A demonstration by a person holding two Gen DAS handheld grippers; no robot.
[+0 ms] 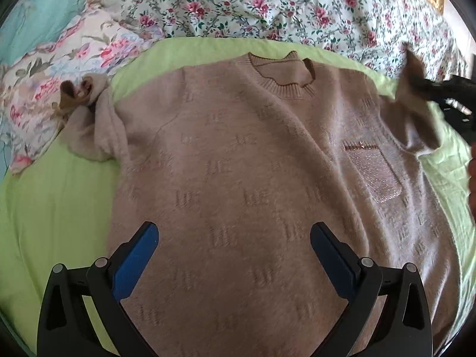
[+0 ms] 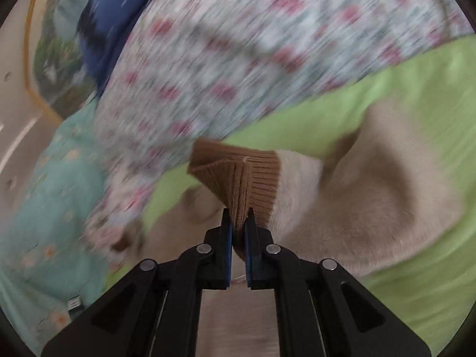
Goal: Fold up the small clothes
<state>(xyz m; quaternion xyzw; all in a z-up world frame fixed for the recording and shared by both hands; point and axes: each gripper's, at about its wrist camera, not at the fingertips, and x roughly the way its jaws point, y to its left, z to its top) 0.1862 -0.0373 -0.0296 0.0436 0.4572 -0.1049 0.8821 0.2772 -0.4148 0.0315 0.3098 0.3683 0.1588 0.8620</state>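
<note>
One beige knitted sweater point(image 1: 253, 172) lies face up on the green sheet point(image 1: 59, 202) of a bed, neck toward the flowered quilt point(image 1: 267, 6) and hem toward the left camera. Its body is spread fairly flat, with a sparkly chest pocket point(image 1: 373, 175) showing; one sleeve point(image 1: 95, 125) sits bunched in a heap beside the flowered pillow point(image 1: 44, 89), while the other sleeve is lifted off the bed. The right tongs point(image 2: 238, 220) are clamped on that sleeve's ribbed brown cuff point(image 2: 238, 178), the knit pinched between the blue pads and fanning out beyond them; the strong blur around them suggests a quick swing. The left tongs point(image 1: 235, 238) hang wide apart over the lower front of the sweater, holding nothing. The garment looks soft, fluffy and light, so it should drape and sag rather than keep any shape, and a fold will likely need smoothing to stay crisp. The ribbed cuffs, collar point(image 1: 282, 77) and hem look like the firmest places to grip, since the denser knit there is less likely to slip or stretch than the fuzzy body. The bunched sleeve probably needs pulling straight by its cuff before it can be laid across the chest.
</note>
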